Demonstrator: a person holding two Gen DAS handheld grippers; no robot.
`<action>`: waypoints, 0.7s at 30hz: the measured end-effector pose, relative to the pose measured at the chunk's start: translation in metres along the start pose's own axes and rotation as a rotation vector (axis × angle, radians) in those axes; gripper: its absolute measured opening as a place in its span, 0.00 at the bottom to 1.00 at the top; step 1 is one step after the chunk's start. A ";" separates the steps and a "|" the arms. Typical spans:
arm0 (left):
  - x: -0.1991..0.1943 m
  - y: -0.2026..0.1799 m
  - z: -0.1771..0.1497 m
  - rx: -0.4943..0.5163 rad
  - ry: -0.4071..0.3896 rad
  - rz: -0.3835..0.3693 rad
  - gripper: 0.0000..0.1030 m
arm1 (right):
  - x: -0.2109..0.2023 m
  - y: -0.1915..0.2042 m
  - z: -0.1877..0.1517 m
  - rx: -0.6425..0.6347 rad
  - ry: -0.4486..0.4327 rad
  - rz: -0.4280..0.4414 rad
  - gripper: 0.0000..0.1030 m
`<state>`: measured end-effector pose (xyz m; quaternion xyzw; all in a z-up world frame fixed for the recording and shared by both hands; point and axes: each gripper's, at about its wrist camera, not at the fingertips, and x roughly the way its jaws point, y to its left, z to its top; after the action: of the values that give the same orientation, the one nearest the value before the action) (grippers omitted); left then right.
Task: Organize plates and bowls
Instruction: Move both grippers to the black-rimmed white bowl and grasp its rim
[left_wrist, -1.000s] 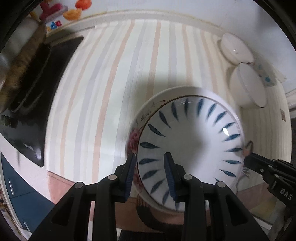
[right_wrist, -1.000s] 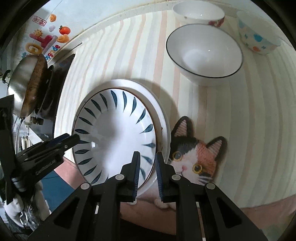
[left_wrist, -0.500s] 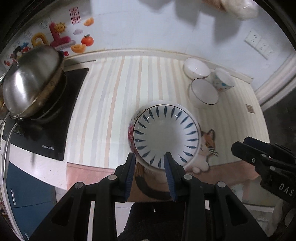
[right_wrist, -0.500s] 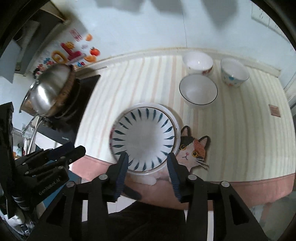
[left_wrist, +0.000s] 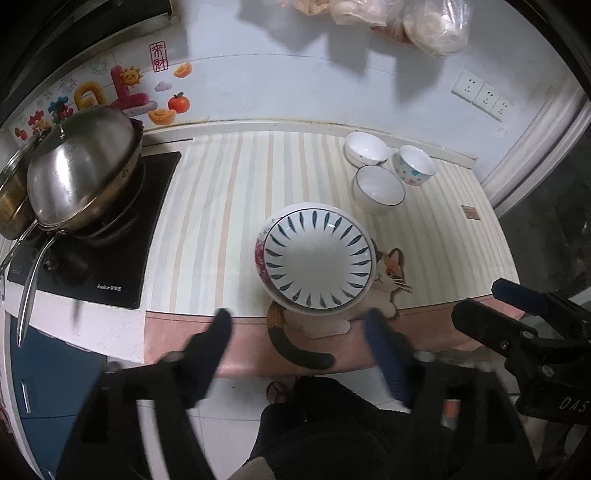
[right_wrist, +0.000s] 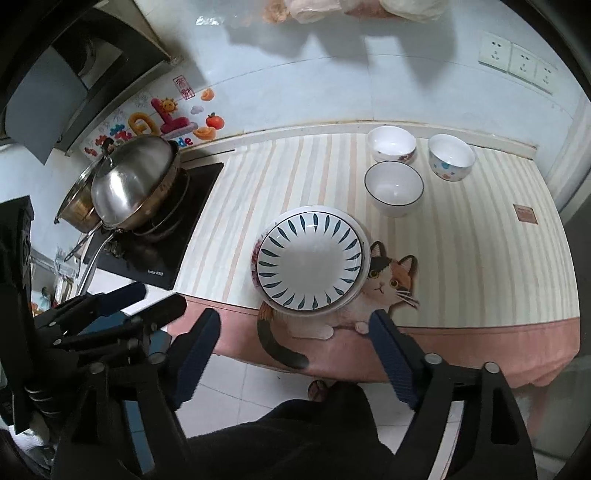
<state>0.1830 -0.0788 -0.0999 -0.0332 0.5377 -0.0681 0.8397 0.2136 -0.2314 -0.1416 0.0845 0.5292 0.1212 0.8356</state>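
Observation:
A white plate with blue leaf strokes (left_wrist: 317, 258) (right_wrist: 308, 262) lies stacked on a floral-rimmed plate (left_wrist: 260, 251), on the striped counter mat over a cat picture. Three bowls stand behind it to the right: a dark-rimmed white one (right_wrist: 393, 184), a flower-patterned one (right_wrist: 391, 142) and a dotted one (right_wrist: 451, 155). My left gripper (left_wrist: 297, 321) hangs high over the counter's front edge, its jaws opening with nothing between them. My right gripper (right_wrist: 293, 319) is beside it at the same height, jaws also opening and empty. Each shows in the other's view, the right gripper (left_wrist: 480, 299) and the left gripper (right_wrist: 160, 297).
A lidded steel wok (left_wrist: 81, 177) sits on a black induction hob (left_wrist: 103, 258) at the left. Wall sockets (left_wrist: 484, 96) and hanging plastic bags (left_wrist: 432, 26) are at the back. A person's dark clothing (right_wrist: 314, 435) fills the bottom, in front of the counter edge.
Both grippers let go of the blue-leaf plate's rim, rose and drew back from the counter. Their jaws have spread wide. The plate stays on the floral plate.

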 end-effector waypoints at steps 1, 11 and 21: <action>0.001 -0.001 0.001 -0.002 -0.004 -0.006 0.78 | 0.000 -0.003 -0.001 0.007 0.002 0.001 0.89; 0.046 -0.027 0.050 -0.045 -0.018 0.017 0.78 | 0.031 -0.079 0.021 0.134 0.033 0.045 0.91; 0.200 -0.066 0.154 -0.105 0.166 0.031 0.78 | 0.128 -0.209 0.118 0.230 0.080 0.058 0.91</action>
<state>0.4001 -0.1764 -0.2067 -0.0631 0.6085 -0.0294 0.7905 0.3962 -0.3957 -0.2584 0.1899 0.5700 0.0872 0.7946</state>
